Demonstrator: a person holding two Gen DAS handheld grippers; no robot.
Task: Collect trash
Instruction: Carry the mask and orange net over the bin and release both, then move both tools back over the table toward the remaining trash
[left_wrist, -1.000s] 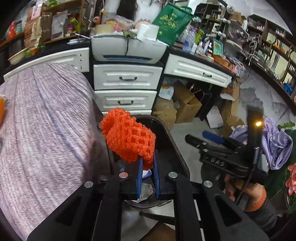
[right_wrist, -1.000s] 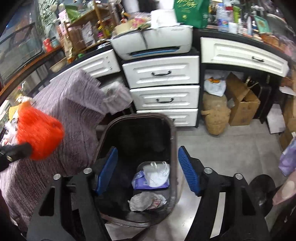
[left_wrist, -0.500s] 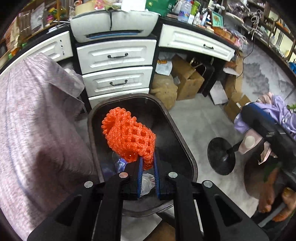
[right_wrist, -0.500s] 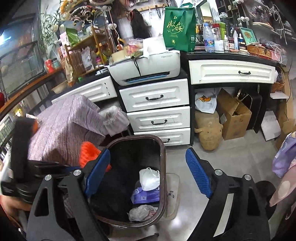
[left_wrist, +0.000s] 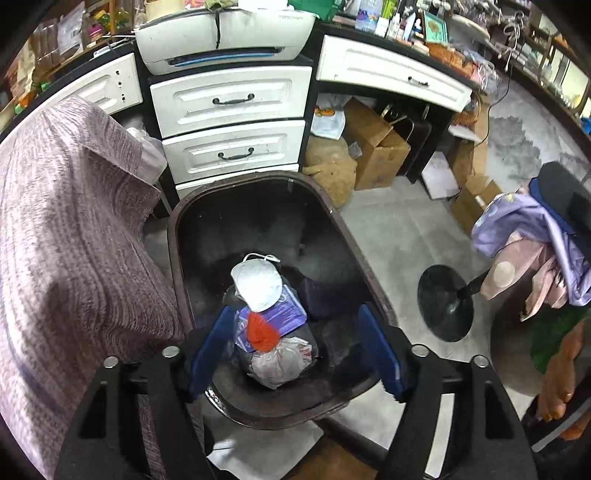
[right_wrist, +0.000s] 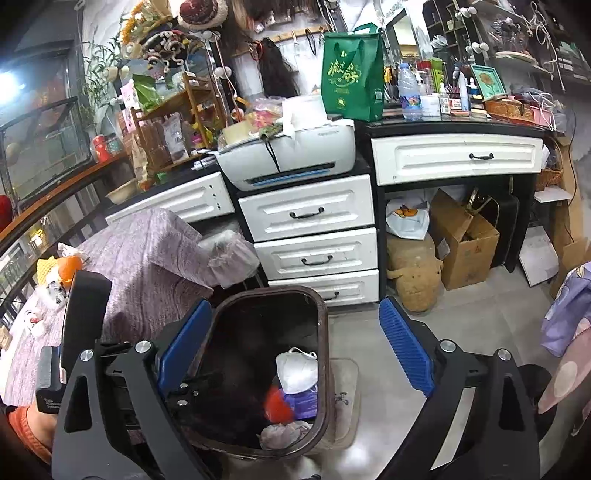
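The dark trash bin (left_wrist: 177, 236) stands on the floor beside the table. In it lie the orange foam net (left_wrist: 261, 332), a white mask (left_wrist: 256, 282), a purple packet (left_wrist: 286, 317) and a crumpled bag (left_wrist: 282, 363). My left gripper (left_wrist: 295, 350) is open and empty, directly above the bin. My right gripper (right_wrist: 295, 350) is open and empty, higher up over the bin (right_wrist: 321, 354); the orange net (right_wrist: 277, 404) shows inside. More trash (right_wrist: 55, 277) lies on the table at far left.
A purple-grey cloth covers the table (left_wrist: 66, 240) left of the bin. White drawers (left_wrist: 229, 122) and a printer (left_wrist: 225, 37) stand behind. Cardboard boxes (left_wrist: 376, 147) and a black stand base (left_wrist: 445, 302) sit on the floor at right. Clothes (left_wrist: 532, 240) hang at far right.
My left gripper has opened and the orange foam net has dropped into the bin. The right gripper has risen and pulled back from the bin.
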